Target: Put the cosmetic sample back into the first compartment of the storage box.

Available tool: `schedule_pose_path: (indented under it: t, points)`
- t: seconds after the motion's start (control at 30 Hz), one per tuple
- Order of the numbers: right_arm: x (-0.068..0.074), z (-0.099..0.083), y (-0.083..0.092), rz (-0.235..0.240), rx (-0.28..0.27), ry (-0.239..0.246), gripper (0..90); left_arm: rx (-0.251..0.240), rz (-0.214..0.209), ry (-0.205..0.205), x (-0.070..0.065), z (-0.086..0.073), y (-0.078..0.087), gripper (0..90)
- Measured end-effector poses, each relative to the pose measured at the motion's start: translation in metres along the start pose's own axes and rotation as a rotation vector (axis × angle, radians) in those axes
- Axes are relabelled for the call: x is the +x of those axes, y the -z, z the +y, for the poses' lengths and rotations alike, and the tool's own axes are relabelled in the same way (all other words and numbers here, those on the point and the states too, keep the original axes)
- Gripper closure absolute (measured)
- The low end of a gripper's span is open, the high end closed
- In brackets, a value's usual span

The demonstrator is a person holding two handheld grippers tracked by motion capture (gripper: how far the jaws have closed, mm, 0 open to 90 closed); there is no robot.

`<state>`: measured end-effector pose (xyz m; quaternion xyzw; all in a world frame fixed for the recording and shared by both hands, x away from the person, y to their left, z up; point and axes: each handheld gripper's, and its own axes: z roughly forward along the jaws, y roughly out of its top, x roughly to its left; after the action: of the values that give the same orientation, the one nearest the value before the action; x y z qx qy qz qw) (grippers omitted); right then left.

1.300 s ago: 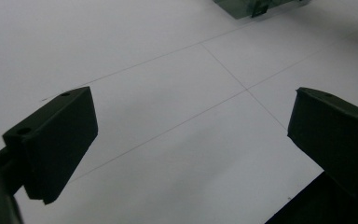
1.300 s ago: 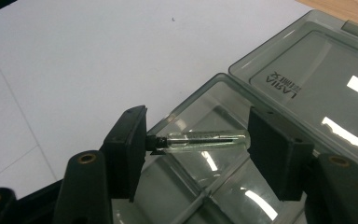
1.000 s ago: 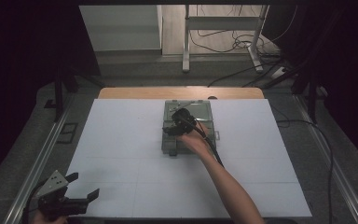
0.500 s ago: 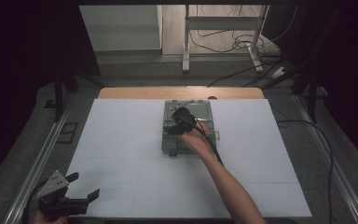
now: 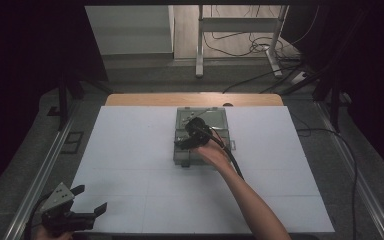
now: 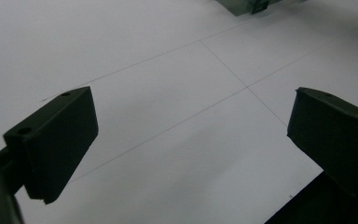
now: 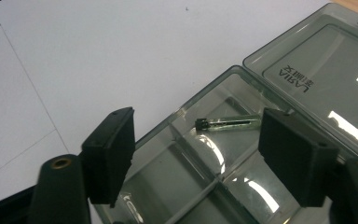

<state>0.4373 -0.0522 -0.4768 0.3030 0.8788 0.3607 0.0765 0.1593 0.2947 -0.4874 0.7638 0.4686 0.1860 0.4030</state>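
From the high view, the right gripper (image 5: pixel 192 134) is seen over an open clear box (image 5: pixel 201 136) mid-sheet; the left gripper (image 5: pixel 82 212), jaws parted, sits at the white sheet (image 5: pixel 130 150)'s near-left corner. The left gripper view adds bare sheet between wide jaws. The right gripper view reveals a small tube (image 7: pixel 227 123) lying in a compartment between the spread jaws, untouched.
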Motion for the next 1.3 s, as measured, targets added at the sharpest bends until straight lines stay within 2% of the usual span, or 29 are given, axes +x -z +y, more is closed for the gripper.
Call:
schedule_pose_path:
  t: [0.33, 0.6, 0.8, 1.0, 1.17, 1.3]
  points:
    - [0.006, -0.007, 0.011, 0.044, -0.001, -0.008, 20.6, 0.002, -0.001, -0.002, 0.000, 0.000, 0.000, 2.2]
    - [0.014, -0.010, 0.018, 0.023, 0.024, 0.031, 9.9, 0.003, 0.000, -0.008, -0.001, 0.000, 0.000, 2.2]
    - [0.015, -0.013, 0.026, 0.056, 0.023, 0.002, 8.5, 0.003, 0.000, -0.010, -0.001, 0.000, 0.000, 2.2]
    - [0.014, -0.012, 0.036, 0.064, -0.006, 0.004, 6.6, 0.002, 0.000, -0.010, -0.001, 0.000, 0.000, 2.3]
    - [0.016, -0.015, 0.040, 0.051, 0.002, 0.019, 4.9, 0.001, 0.000, -0.011, -0.001, 0.000, 0.000, 2.2]
    - [0.018, -0.020, 0.040, 0.038, 0.038, 0.029, 3.1, -0.001, 0.001, -0.014, -0.001, 0.000, 0.000, 2.2]
